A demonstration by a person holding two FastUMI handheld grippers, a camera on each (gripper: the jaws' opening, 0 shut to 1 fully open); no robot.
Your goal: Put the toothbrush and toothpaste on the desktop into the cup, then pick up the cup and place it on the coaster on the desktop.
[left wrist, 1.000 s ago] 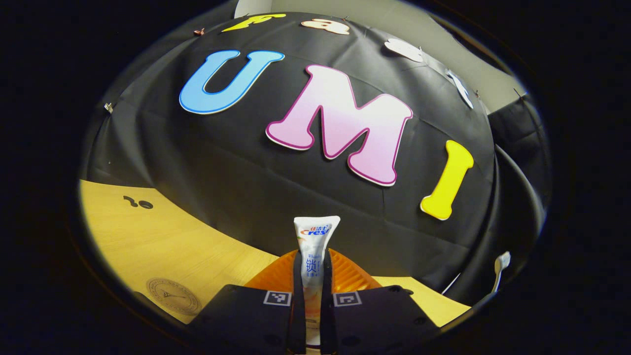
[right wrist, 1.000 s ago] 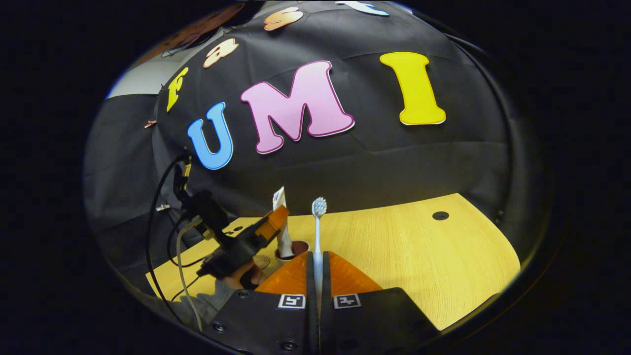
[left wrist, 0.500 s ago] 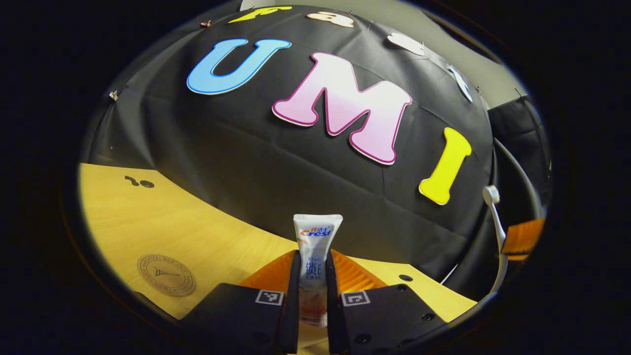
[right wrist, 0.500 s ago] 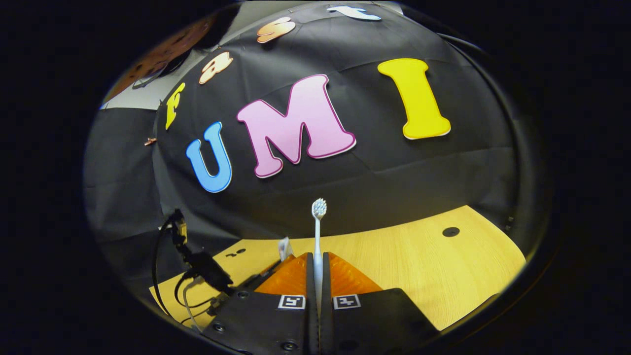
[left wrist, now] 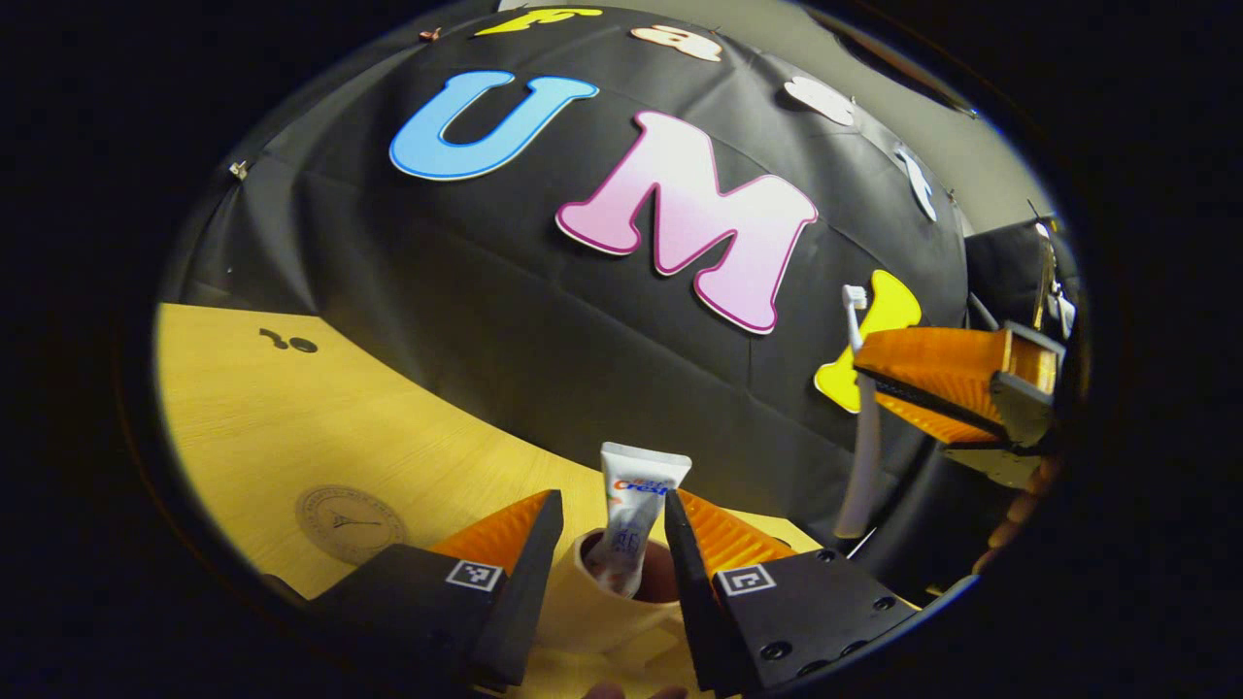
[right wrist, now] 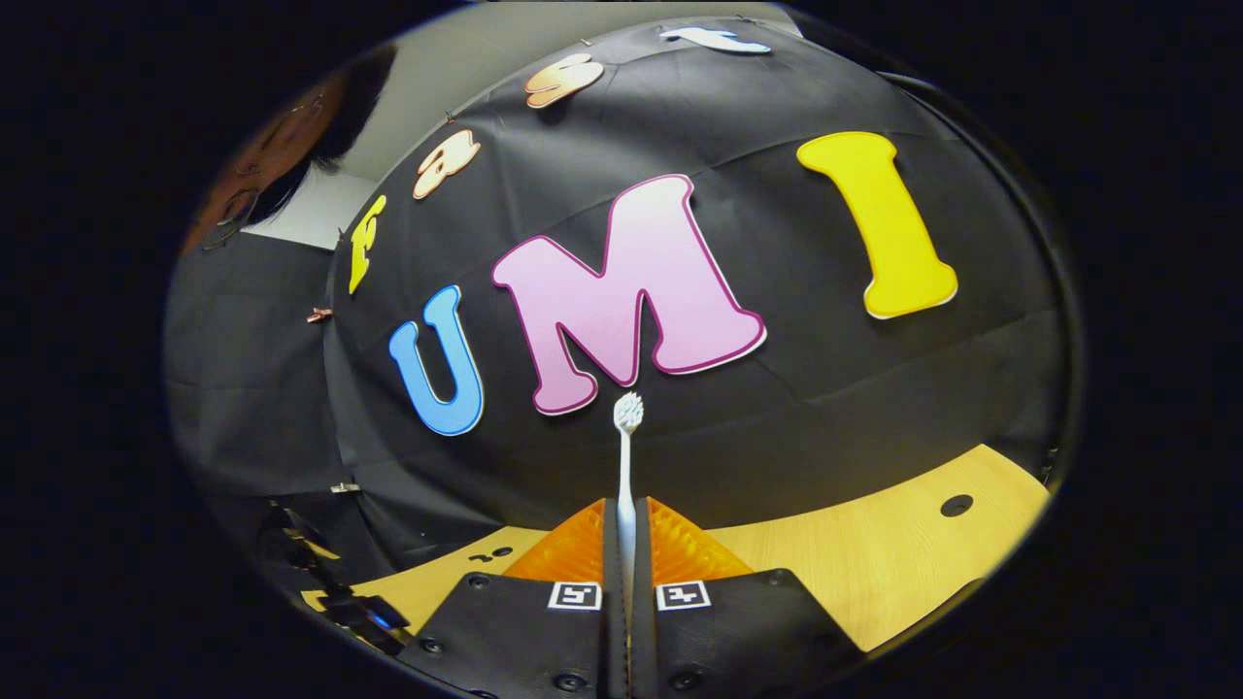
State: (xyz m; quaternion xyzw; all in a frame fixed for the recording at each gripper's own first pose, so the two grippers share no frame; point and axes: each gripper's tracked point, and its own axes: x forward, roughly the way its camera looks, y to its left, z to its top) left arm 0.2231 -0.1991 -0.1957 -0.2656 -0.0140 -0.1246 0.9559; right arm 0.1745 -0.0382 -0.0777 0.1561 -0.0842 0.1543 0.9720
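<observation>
Straddling cup (left wrist: pixel 592 607) left tool (left wrist: pixel 604 544) spread | right tool (right wrist: pixel 626 544) pinching upright toothbrush (right wrist: pixel 626 456)

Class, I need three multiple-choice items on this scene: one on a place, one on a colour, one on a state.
1. Where is the toothpaste tube?
A. flat on the desktop
B. standing in the cup
C. on the coaster

2. What colour is the desktop?
A. yellowish wood
B. white
C. grey

3. How is the left gripper?
A. shut on the tube
B. open
C. shut on the cup

Key: B, its lower end sits inside the rim; A, wood grain shows; B, its fingers stand apart beside the tube.
</observation>
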